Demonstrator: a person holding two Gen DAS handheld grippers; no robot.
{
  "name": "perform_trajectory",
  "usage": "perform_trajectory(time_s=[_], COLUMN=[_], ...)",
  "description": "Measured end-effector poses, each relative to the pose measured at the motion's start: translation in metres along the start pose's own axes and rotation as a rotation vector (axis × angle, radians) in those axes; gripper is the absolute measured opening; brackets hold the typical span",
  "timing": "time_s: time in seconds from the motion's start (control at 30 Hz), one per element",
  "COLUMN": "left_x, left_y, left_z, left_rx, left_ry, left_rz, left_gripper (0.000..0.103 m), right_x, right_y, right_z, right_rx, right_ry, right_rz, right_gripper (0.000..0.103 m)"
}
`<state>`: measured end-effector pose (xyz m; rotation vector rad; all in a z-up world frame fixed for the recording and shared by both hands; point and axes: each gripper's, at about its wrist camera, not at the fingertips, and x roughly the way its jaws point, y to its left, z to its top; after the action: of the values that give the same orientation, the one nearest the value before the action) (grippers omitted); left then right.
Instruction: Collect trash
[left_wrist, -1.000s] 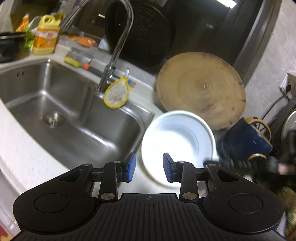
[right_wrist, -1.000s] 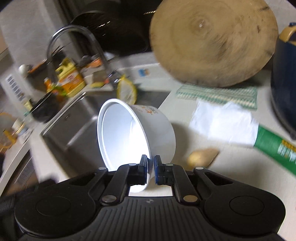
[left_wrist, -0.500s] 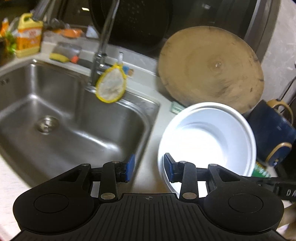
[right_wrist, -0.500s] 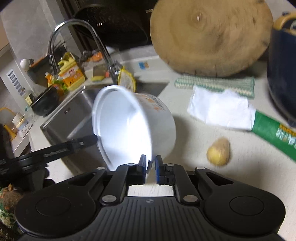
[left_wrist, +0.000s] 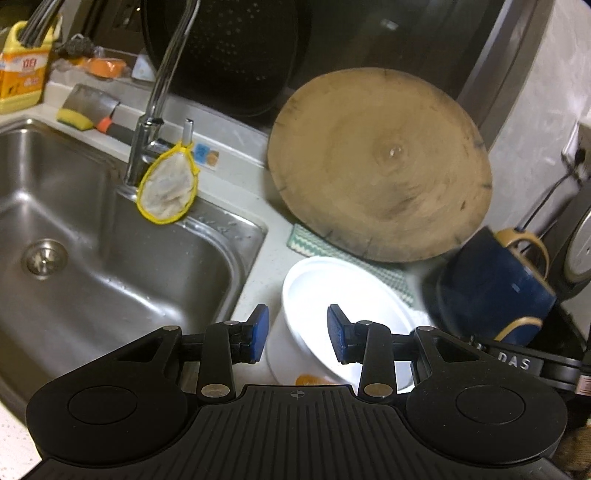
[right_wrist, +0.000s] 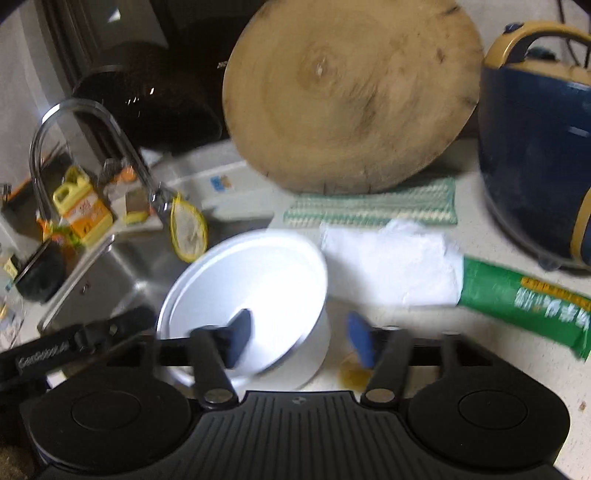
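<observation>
One bowl (right_wrist: 255, 280), one board (right_wrist: 351, 96), one sink (left_wrist: 110, 258), one tap (left_wrist: 162, 85), one cloth (right_wrist: 373, 210), one tissue (right_wrist: 391, 266), one green packet (right_wrist: 524, 302).

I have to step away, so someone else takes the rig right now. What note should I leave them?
Left tool: open, straddling the white bowl wall, not gripping.
Right tool: jaws opening, bowl rim between them, pads clear.
Bowl stands on the counter beside the sink; tissue, green wrapper and yellowish lump lie on the counter near it.
Done: no trash collected, bowl looks empty. Left: likely gather all three.
</observation>
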<state>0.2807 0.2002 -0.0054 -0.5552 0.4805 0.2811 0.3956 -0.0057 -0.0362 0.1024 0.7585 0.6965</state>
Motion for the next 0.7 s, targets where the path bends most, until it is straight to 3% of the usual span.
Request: perform_trajectory(time_s=[0.1, 0.2, 0.27, 0.33, 0.37, 0.43, 0.53, 0.7], left_x=[0.011, 0.028, 0.041, 0.050, 0.050, 0.042, 0.015, -0.040], left_y=[0.001, -0.002, -0.003, -0.002, -0.001, 0.000, -0.003, 0.002], left_z=[0.009, 0.014, 0.014, 0.014, 0.013, 0.013, 0.014, -0.002], left_rx=[-0.043, -0.027, -0.004, -0.006, -0.018, -0.051, -0.055, -0.042], left_ry=[0.019, 0.048, 0.075, 0.097, 0.101, 0.088, 0.051, 0.065], left_rz=[0.003, 0.065, 0.120, 0.127, 0.114, 0.078, 0.050, 0.037], left_gripper=[0.039, 0.039, 0.039, 0.039, 0.038, 0.044, 0.044, 0.043], right_x=[0.015, 0.038, 0.049, 0.048, 0.046, 0.036, 0.012, -0.028], right_y=[-0.006, -0.012, -0.016, -0.013, -0.010, -0.004, 0.007, 0.014], right_z=[0.009, 0.007, 0.002, -0.001, -0.001, -0.001, -0.003, -0.023], right_rx=[0.009, 0.018, 0.040, 0.025, 0.011, 0.006, -0.024, -0.043], right_ry=[0.027, 0.106, 0.159, 0.169, 0.184, 0.201, 0.205, 0.242], right_rz=[-0.005, 0.011, 0.054, 0.084, 0.103, 0.155, 0.185, 0.294], right_gripper=[0.067, 0.067, 0.055, 0.033, 0.029, 0.027, 0.027, 0.028])
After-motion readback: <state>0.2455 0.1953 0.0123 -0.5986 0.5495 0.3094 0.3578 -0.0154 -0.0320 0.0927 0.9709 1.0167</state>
